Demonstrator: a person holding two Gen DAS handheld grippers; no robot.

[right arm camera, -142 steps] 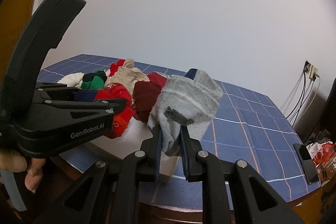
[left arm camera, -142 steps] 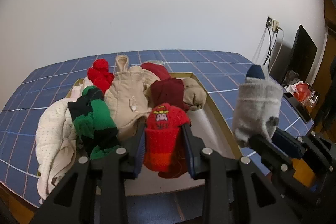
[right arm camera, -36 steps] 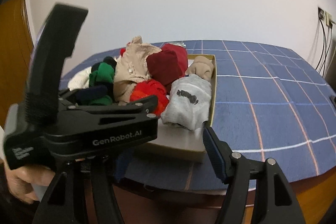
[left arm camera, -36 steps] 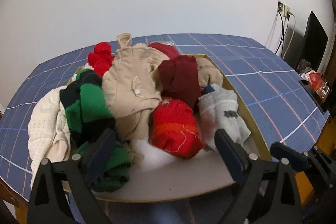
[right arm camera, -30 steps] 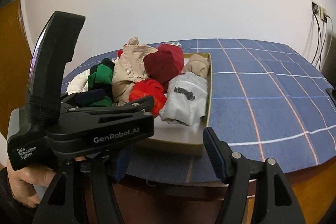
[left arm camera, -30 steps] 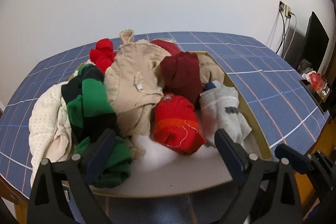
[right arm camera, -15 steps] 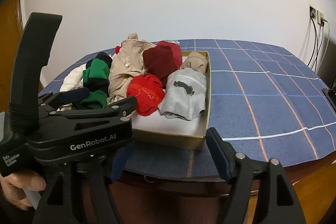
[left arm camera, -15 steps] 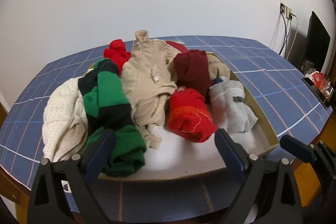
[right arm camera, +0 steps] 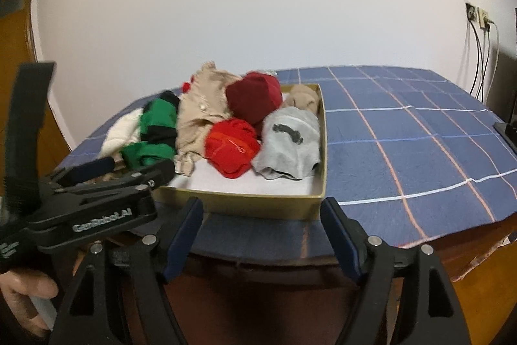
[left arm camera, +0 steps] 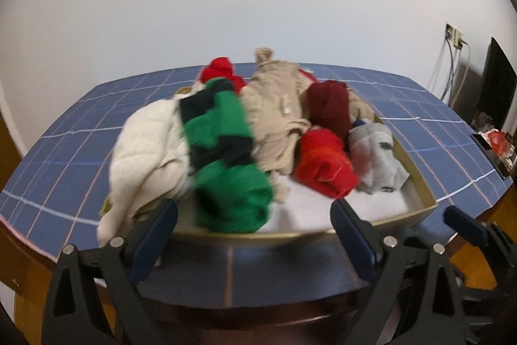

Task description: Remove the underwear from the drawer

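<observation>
Right gripper (right arm camera: 261,230): its jaws are standing wide with nothing between them, having just been opening; it is hanging short of the table edge, at 6 o'clock from the drawer.
Left gripper (left arm camera: 253,233): its jaws are gaping wide and empty, hovering before the drawer's near wall.
Drawer (right arm camera: 245,204): a shallow tan tray is sitting on the blue checked tablecloth (right arm camera: 420,131).
Grey underwear (right arm camera: 289,146): it is lying in the drawer's right side, touching the right wall.
Red bundle (right arm camera: 231,146): it is lying just beside the grey piece, at its 9 o'clock.
Dark red bundle (right arm camera: 253,97): it is sitting at 12 o'clock from the red one.
Green-and-black roll (left arm camera: 226,157): it is filling the drawer's left part, blurred.
Cream cloth (left arm camera: 145,151): it is spilling over the left rim.
</observation>
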